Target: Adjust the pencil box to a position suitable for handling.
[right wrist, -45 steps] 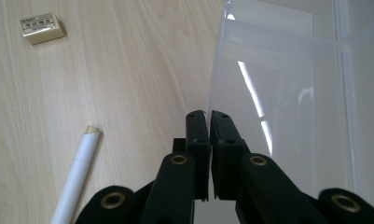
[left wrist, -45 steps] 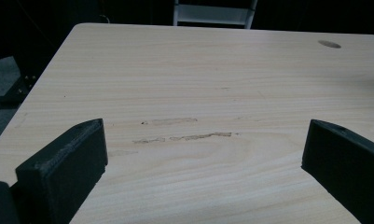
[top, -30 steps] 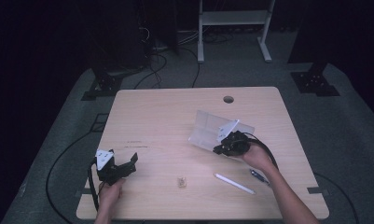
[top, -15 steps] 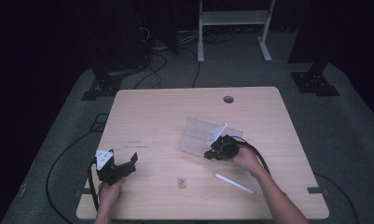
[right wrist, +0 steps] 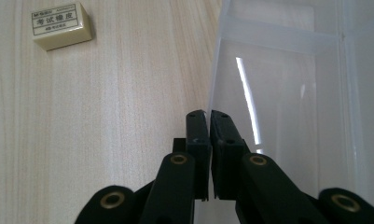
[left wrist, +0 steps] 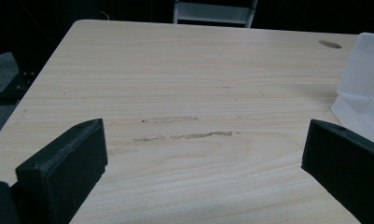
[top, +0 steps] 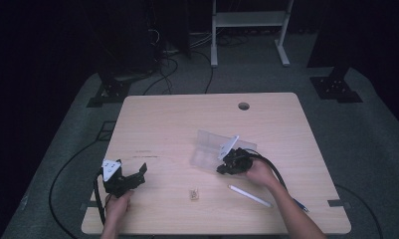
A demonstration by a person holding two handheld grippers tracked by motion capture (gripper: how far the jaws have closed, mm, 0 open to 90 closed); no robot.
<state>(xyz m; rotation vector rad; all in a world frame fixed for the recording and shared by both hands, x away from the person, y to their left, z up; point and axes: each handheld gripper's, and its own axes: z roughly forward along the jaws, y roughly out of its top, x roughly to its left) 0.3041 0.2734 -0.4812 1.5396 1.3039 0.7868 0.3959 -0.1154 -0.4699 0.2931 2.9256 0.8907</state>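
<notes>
In the high view, a dark room with cables on a grey floor is seen around a pale wooden surface [top: 187,124] with a round hole near its far edge. The left tool [top: 132,175] is held near the near-left corner, its jaws spread wide with nothing between them. The right tool [top: 221,170] is placed at the near edge of a clear plastic box [top: 207,149], which lies right of the middle. A small eraser [top: 193,194] and a white pen [top: 249,195] are seen near the front edge, apart from the box. In the left gripper view, bare wood with faint scuff marks is framed by the two wide-apart jaws, and the clear plastic box [left wrist: 364,88] is seen at the right edge. In the right gripper view, the right tool [right wrist: 208,114] is closed, its jaws pressed together on the thin edge of the box [right wrist: 287,93]; the eraser [right wrist: 61,25], printed on its label, lies on the wood at upper left.
</notes>
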